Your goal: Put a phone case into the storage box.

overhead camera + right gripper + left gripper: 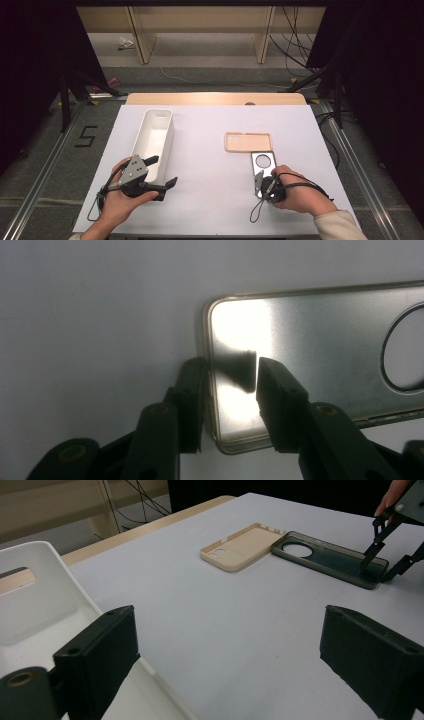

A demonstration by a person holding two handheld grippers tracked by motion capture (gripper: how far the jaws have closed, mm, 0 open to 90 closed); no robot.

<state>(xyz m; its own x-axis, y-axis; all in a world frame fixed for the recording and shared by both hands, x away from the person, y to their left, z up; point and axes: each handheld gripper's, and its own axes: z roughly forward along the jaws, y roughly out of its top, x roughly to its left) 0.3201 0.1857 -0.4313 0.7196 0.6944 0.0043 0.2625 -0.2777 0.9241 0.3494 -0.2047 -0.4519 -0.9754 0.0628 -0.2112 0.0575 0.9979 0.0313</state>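
Right tool [231, 371] tipped down, straddling dark case [320, 350] end wall

Each hand carries one black tool. The left tool [161, 175] bears a grey three-cornered plate [133, 169] on top, fixed with small dark screws. Its two jaws are flat, matt black blocks with rounded corners. The right tool [231, 385] has black linked arms with brass-coloured pivot pins. A thin black cable [259, 209] loops from each tool. The right arm wears a cream sleeve [340, 226].
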